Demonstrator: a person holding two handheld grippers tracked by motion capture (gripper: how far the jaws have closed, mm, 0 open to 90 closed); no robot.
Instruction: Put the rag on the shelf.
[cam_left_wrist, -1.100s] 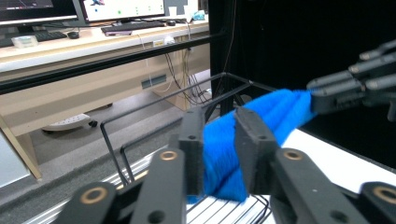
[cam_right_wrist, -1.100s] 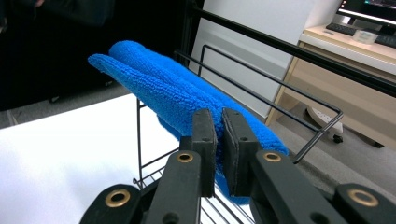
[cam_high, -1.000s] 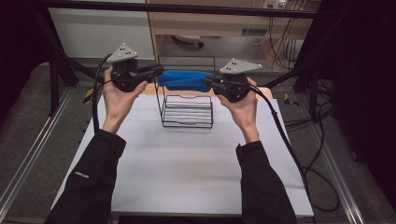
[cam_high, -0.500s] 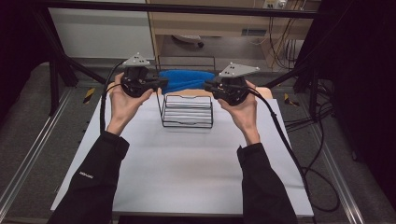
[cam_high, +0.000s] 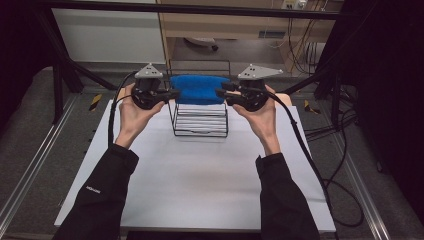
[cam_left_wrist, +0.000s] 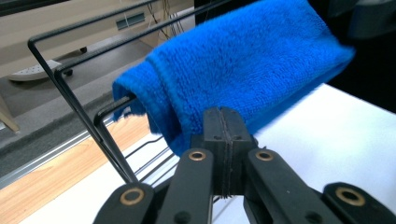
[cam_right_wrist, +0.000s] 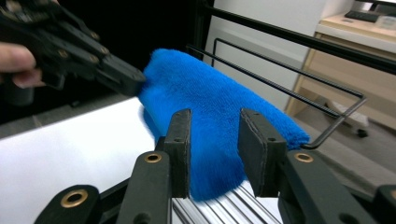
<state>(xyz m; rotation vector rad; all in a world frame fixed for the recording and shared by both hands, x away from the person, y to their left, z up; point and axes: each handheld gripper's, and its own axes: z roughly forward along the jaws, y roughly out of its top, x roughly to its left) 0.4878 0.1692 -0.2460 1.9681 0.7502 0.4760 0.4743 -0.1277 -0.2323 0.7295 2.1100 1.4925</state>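
High view: I hold my left gripper (cam_high: 170, 94) and right gripper (cam_high: 223, 93) at either end of the blue towel (cam_high: 199, 89), draped over the wire rack (cam_high: 200, 122).

Left gripper view: my jaws are pressed together just below the towel (cam_left_wrist: 243, 70), nothing visibly between them.

Right gripper view: my jaws have just been opening, parted, the towel (cam_right_wrist: 210, 107) loose between them.

White table (cam_high: 200, 190), wooden desk (cam_high: 225, 22), floor cables (cam_high: 345, 150)

We see white table (cam_high: 200, 180); black wire rack (cam_high: 200, 120) stands directly on it at far side, between left claw (cam_high: 172, 94) and right claw (cam_high: 222, 94).
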